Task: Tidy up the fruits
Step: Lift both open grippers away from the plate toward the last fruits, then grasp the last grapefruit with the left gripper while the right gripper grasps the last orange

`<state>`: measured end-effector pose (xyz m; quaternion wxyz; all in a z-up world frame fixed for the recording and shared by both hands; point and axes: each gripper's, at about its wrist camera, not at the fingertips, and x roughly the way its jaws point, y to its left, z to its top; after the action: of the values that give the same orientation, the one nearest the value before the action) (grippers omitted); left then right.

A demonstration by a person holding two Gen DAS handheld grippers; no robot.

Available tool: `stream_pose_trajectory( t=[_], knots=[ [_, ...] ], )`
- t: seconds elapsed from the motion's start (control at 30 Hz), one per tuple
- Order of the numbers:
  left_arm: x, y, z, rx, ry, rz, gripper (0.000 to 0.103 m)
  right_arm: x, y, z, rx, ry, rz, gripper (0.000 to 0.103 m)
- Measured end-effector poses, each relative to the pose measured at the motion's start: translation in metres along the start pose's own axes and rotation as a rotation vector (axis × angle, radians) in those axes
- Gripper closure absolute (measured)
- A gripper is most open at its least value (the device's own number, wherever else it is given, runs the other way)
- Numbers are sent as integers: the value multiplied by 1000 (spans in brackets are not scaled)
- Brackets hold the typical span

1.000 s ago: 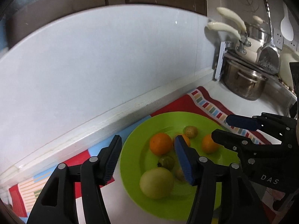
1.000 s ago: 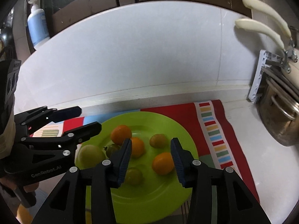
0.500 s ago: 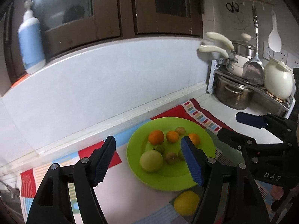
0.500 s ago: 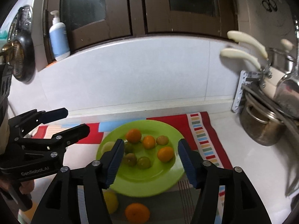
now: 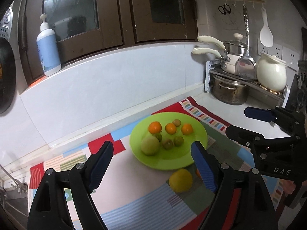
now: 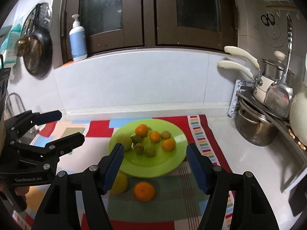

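1. The left claw (image 5: 151, 164) hangs released above the surface (image 6: 247, 157), its blue-padded fingers spread wide with nothing between them.
2. The right claw (image 6: 154, 164) is likewise released and empty, and it hangs over the near edge of the green plate (image 6: 172, 163).
3. The plate rests on a patchwork mat (image 6: 203, 145) that covers the surface.
4. On the plate lie three small oranges (image 6: 141, 130), a large pale green fruit (image 6: 124, 141), several small green fruits (image 6: 150, 151) and one brownish fruit (image 6: 165, 134).
5. Two fruits lie on the mat, just off the plate's near rim: a yellow fruit (image 5: 180, 180) and a larger orange (image 6: 144, 191) beside it.
6. To the right, well apart from the plate, a rack (image 5: 268, 90) carries pots, with a steel pot (image 5: 230, 94) under it.
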<state>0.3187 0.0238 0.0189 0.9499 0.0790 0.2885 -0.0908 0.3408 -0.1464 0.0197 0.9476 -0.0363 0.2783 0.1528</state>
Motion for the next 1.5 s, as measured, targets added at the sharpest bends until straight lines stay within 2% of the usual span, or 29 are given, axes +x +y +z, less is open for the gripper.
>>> stream_pose_trajectory(
  t=[0.43,0.83,1.1,1.37,1.5],
  knots=[
    [-1,-19,-39,67,30,-66,20,-1,12,-43,-86,98,39,35],
    [40,-27,-64,126,115,-146,21,28,16,-68,-158,194,65,35],
    [66,-30,-74,153,166,-178,26,56,15,-81,-191,263,94,36],
    [88,-27,-74,136,196,-228,33,81,13,-84,-187,309,134,47],
    [98,-28,-73,118,211,-253,37,91,12,-84,-178,323,159,49]
  ],
)
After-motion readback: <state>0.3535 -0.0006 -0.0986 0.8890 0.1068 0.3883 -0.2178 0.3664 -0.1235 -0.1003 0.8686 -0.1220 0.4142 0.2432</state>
